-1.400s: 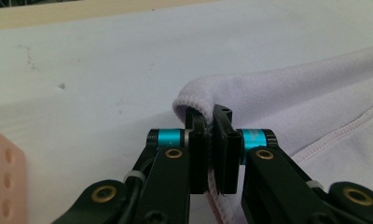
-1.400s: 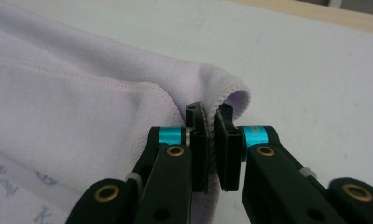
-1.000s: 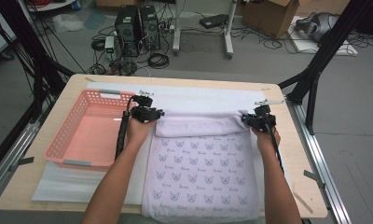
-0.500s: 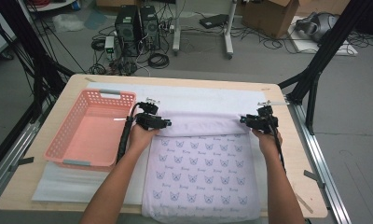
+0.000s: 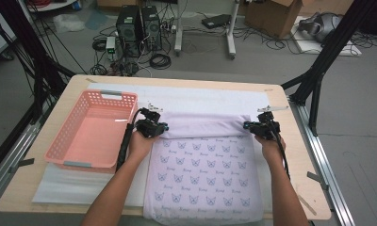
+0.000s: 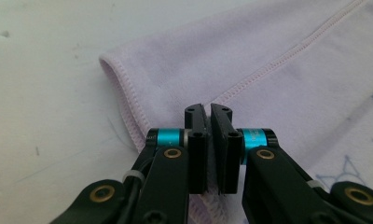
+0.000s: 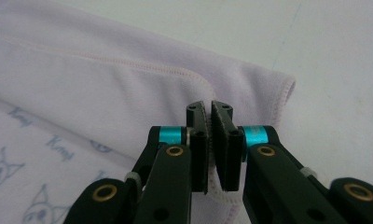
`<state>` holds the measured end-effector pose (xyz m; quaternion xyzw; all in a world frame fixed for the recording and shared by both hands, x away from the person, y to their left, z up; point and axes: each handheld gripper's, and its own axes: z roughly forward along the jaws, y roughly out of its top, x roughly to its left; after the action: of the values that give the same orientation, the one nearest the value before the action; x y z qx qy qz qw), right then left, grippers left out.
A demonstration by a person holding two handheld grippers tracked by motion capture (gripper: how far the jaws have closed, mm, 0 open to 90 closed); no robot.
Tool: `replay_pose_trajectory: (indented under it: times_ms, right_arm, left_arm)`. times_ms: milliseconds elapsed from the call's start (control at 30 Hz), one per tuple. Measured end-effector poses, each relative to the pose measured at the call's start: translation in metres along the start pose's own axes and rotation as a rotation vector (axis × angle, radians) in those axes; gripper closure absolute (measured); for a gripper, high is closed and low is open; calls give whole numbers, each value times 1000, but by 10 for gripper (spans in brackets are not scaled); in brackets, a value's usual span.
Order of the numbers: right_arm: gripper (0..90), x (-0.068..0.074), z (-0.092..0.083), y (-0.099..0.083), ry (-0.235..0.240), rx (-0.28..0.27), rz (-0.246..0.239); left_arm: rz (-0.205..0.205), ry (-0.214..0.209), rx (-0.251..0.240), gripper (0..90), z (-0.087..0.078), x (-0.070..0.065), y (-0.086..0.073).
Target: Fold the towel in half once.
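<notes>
A lilac towel (image 5: 205,165) printed with small animal faces lies flat on the table, its far edge folded back into a plain band (image 5: 203,126). My left gripper (image 5: 164,128) is at the band's left end. In the left gripper view its jaws (image 6: 208,109) have just closed and pinch the towel's (image 6: 268,56) stitched hem. My right gripper (image 5: 247,125) is at the band's right end. In the right gripper view its jaws (image 7: 208,108) have also just closed, with the towel's (image 7: 105,84) hem between the pads.
A pink plastic basket (image 5: 59,132) stands on the table to the left of the towel, close to my left forearm. A white mat (image 5: 200,96) lies under the towel and reaches toward the far edge. The table's right edge (image 5: 297,155) is near my right hand.
My left gripper has moved right and a little nearer, onto the towel's left end. Both grippers' jaws have closed on the folded edge. The right hand has hardly moved.
</notes>
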<state>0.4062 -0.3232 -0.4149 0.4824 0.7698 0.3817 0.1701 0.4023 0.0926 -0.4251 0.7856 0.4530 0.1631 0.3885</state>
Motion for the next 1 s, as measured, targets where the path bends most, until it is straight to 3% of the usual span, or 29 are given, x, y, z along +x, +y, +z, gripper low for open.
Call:
replay_pose_trajectory:
  times_ms: [133,367,700,1000]
  right_arm:
    - [851,6,-17,-5,1,-53,-23]
    - [851,15,-40,-41,18,-92,-12]
    - [850,30,-58,-81,43,-122,-15]
    - [850,38,-71,-96,58,-123,-33]
  left_arm:
    - [5,-8,-49,848,-15,-4,-6]
    - [17,-51,-122,850,-38,-15,-23]
    - [20,-104,-153,852,-62,-25,-50]
    - [25,-142,-162,852,-72,-34,-73]
